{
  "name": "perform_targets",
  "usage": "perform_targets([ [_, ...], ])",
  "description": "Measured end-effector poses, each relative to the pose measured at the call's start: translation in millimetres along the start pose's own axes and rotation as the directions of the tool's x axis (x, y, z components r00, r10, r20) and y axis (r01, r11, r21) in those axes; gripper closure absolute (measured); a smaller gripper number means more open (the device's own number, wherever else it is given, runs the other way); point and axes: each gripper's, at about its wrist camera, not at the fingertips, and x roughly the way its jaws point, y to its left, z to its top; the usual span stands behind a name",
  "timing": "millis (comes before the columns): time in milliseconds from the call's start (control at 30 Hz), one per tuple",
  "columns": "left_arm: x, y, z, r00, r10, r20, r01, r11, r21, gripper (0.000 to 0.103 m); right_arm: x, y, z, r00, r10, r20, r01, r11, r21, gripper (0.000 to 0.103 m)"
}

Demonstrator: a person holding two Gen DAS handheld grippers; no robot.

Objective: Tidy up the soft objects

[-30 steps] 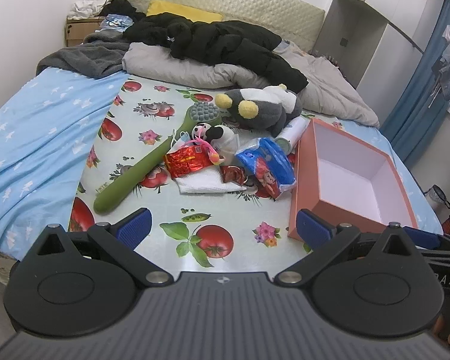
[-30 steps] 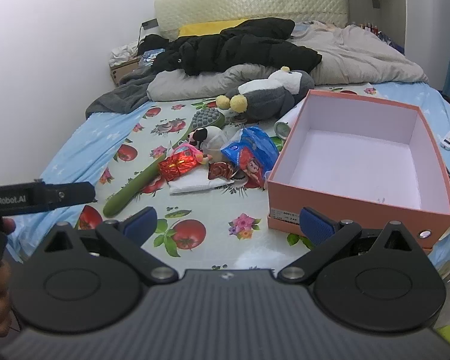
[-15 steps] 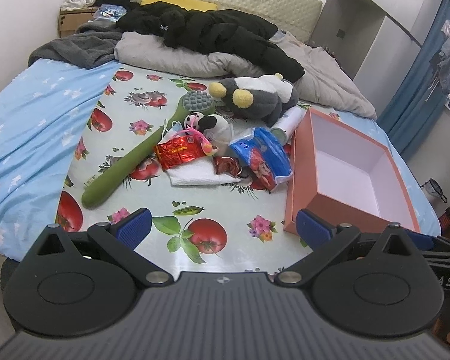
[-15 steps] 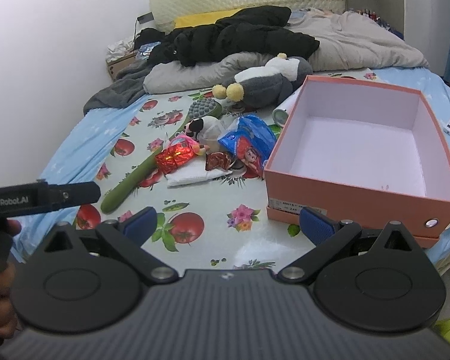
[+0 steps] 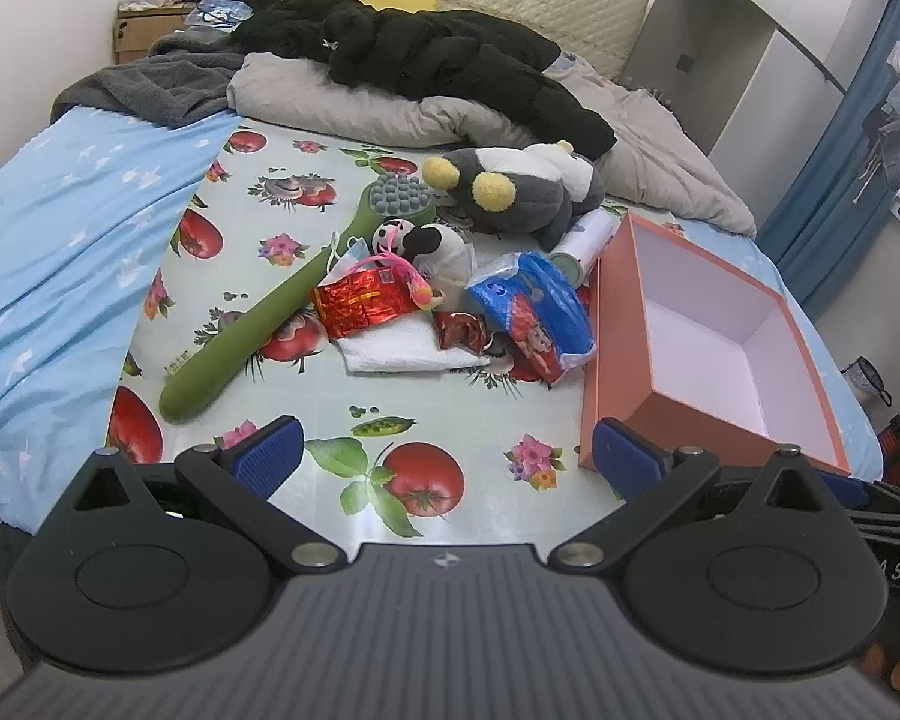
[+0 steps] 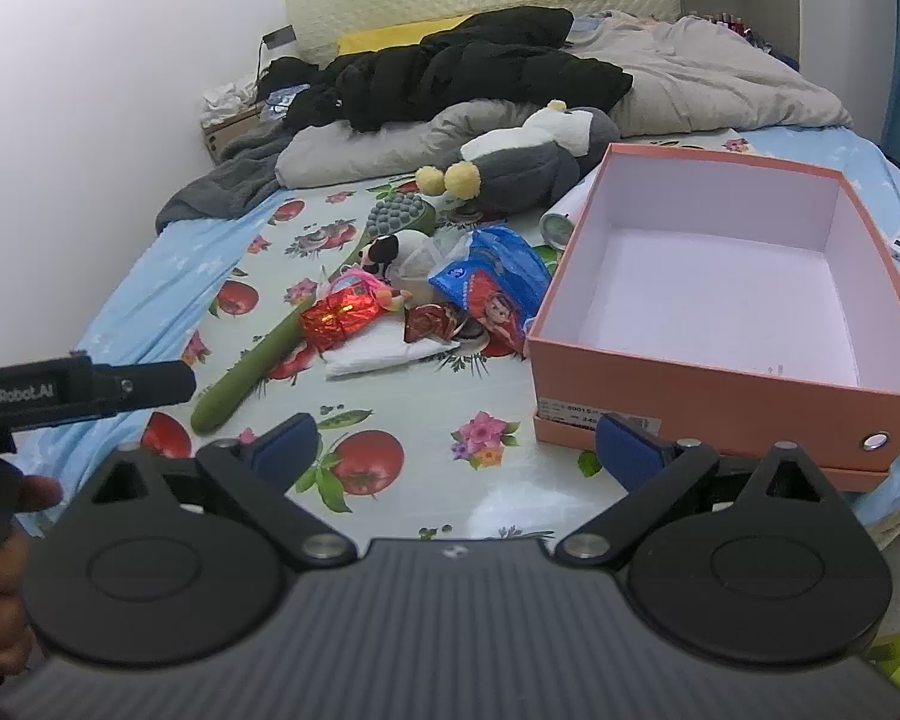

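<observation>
A: From the left wrist camera, what do we have?

B: Our left gripper (image 5: 444, 450) hangs over the near edge of the fruit-print cloth (image 5: 450, 414), jaws spread wide with nothing between them. Past it we see a heap: a long green massage stick (image 5: 270, 312), a red foil packet (image 5: 363, 300) lying on a folded white towel (image 5: 402, 351), a small black-and-white plush (image 5: 432, 240), and a blue snack bag (image 5: 540, 306). A grey penguin plush (image 5: 516, 192) lies behind the heap, and the open orange box (image 5: 606, 360) sits just right of the bag, its inside bare.

A: And from the right wrist camera?

B: Our right gripper (image 6: 456, 447) is also wide apart and holds nothing; its right fingertip shows in front of the orange box's (image 6: 708, 384) near wall. We see the same heap left of the box, the penguin plush (image 6: 522, 165) beyond it. The other gripper's handle (image 6: 78, 390) pokes in at left, with a hand (image 6: 0, 588) on it.
</observation>
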Motion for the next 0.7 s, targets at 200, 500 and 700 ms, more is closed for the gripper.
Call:
perform_targets([
  [200,4.7,1.9,1.1,1.000,0.004,0.001,-0.004,1.000,0.000,0.000,5.0,-0.6,-0.7,1.000,0.006,-0.017,-0.006,1.000,0.004,0.007],
  [500,16.1,6.5,0.8,1.000,-0.021,-0.011,0.022,1.000,0.016,0.000,10.4,0.9,-3.5,1.000,-0.001,-0.010,0.001,1.000,0.026,0.013],
  [700,18.9,12.9,-0.2,0.999,-0.036,-0.001,0.036,0.999,-0.001,0.001,13.8,6.3,-6.4,1.000,-0.009,-0.008,0.009,1.000,0.001,0.013],
])
